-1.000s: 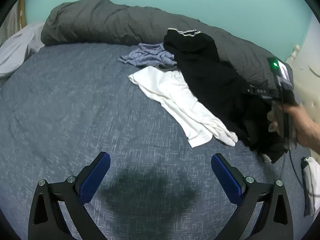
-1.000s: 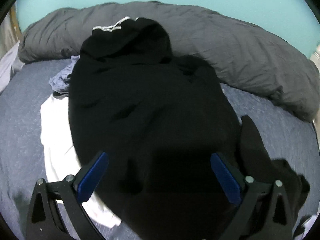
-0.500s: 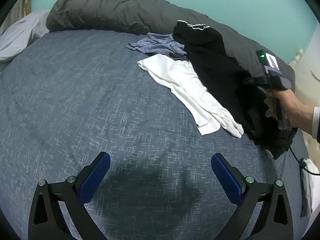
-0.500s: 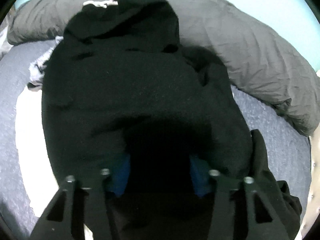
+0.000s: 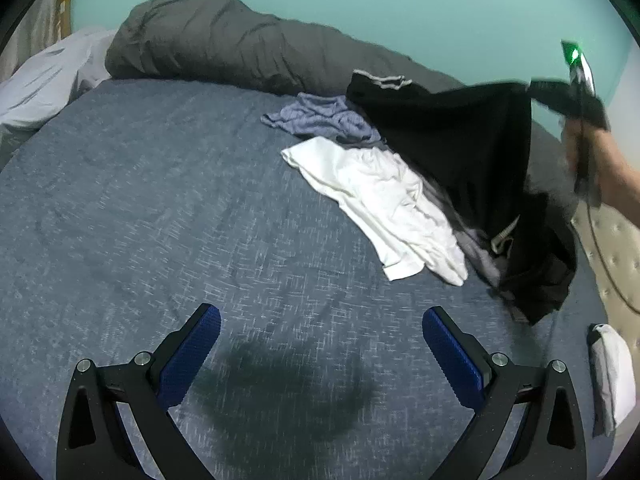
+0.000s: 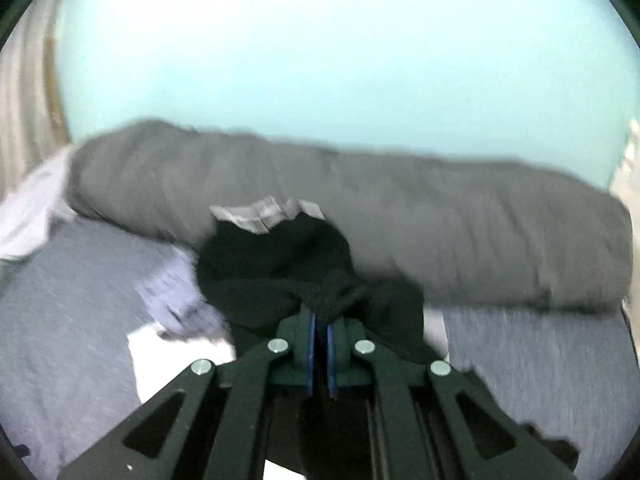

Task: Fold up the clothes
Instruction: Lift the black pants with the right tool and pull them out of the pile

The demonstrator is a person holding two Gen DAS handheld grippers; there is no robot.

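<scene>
Pinching a bunch of the black top (image 5: 452,148), right gripper (image 6: 319,330) has just clamped shut on it, cloth trailing far-left to bed (image 5: 140,208); left gripper (image 5: 320,356) open, empty, nearer the bare near-left area.

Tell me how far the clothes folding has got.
Barely begun: no folded garment shows anywhere on the bed. In hand: the right tool has just closed on the black garment and holds it up off the pile. The left tool hangs open and empty over bare bedspread. Left to do: fold that black piece, then the crumpled white garment and the blue-grey one.
</scene>
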